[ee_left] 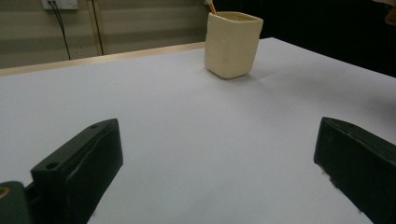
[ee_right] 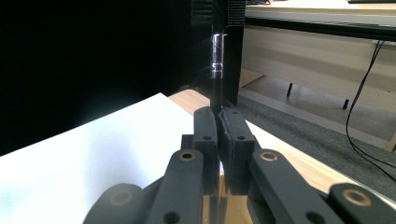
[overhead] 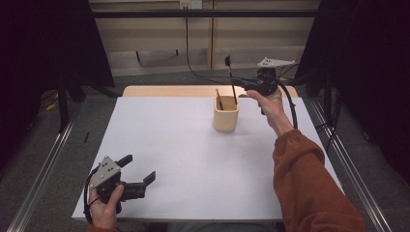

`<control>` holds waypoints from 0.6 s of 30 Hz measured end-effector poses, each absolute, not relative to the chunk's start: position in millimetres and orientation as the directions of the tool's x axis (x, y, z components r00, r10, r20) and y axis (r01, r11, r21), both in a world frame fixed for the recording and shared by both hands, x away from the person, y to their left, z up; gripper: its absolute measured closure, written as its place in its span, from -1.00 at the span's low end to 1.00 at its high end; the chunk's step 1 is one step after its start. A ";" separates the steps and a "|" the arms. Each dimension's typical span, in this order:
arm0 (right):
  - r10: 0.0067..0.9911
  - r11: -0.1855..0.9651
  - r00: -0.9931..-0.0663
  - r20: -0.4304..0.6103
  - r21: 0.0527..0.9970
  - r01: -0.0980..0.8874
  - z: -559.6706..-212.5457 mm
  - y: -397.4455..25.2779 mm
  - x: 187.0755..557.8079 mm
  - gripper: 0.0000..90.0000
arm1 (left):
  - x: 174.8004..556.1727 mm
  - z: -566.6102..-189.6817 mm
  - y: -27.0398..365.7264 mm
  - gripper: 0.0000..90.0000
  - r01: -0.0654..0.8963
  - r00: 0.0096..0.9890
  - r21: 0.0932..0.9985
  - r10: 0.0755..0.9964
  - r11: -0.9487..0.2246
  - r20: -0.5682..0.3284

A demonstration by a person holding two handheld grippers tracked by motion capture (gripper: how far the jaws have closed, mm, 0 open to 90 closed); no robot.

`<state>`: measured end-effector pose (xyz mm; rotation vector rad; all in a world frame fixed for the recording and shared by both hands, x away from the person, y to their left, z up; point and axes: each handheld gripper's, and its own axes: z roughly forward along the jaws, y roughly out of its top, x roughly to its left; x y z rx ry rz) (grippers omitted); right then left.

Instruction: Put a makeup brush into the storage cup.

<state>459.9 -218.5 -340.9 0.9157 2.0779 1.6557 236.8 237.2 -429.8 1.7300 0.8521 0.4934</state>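
A beige square cup (overhead: 226, 116) stands on the white table (overhead: 164, 145) toward the back, with a thin wooden stick (overhead: 218, 99) leaning inside it. My right gripper (overhead: 240, 86) is held above the cup's right side, shut on a black pen (overhead: 231, 72) that stands nearly upright, its lower end at the cup's mouth. In the right gripper view the jaws of my right gripper (ee_right: 218, 116) are pressed together around the pen (ee_right: 217, 56). My left gripper (overhead: 139, 168) rests open near the front left corner. From the left gripper view, the cup (ee_left: 232, 44) is far ahead of my left gripper (ee_left: 217, 135).
A wooden strip (overhead: 169, 91) borders the table's far edge. Metal rails (overhead: 43, 164) run along both sides on the grey floor. A black cable (overhead: 193, 67) hangs down the back wall. Dark curtains stand left and right.
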 end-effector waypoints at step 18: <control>0.668 0.139 -0.734 0.127 0.947 0.290 -359.5 -210.4 467.6 0.90 | 236.8 -430.4 237.8 -0.97 0.301 0.661 0.942 0.745 -0.150 -0.093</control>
